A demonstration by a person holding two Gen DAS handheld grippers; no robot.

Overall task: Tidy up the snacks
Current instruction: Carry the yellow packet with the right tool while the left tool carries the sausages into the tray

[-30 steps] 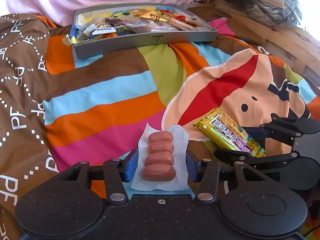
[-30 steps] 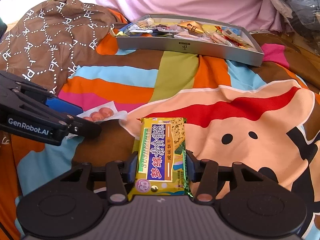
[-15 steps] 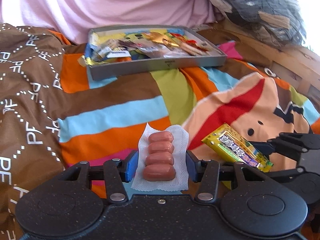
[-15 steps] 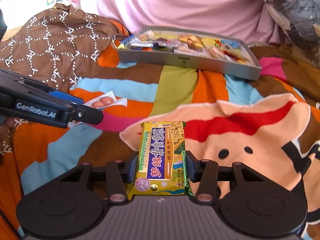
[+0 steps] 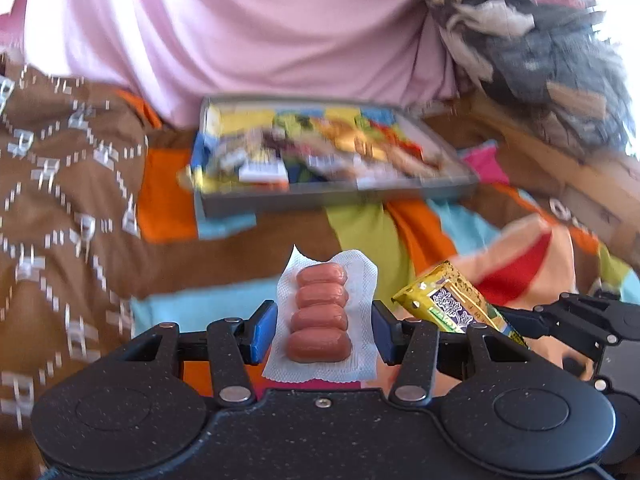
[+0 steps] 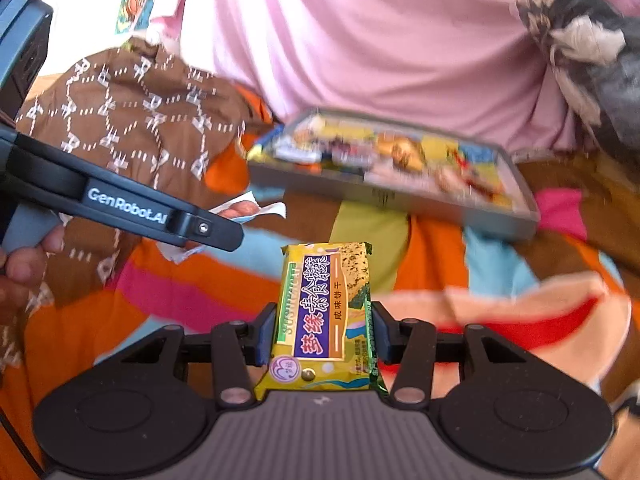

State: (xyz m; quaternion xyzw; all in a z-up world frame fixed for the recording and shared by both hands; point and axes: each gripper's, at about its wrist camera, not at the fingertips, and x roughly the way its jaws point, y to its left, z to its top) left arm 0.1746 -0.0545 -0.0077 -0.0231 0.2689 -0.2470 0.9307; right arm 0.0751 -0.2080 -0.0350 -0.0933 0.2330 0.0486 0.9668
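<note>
Both tools lifted toward grey metal tray (image 5: 336, 196): left tool (image 5: 324, 334) pinching clear-wrapped sausage pack (image 5: 320, 316), right tool (image 6: 322, 338) pinching yellow cracker packet (image 6: 326, 312); neither dropped yet.

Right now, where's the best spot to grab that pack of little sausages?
Probably just where the left gripper has it: by the flat white side edges of the sausage pack, near its back end. The four sausages lie stacked lengthwise down the middle, so fingers coming from behind, one on each side, pinch across the narrow width without squashing the bumps.
</note>
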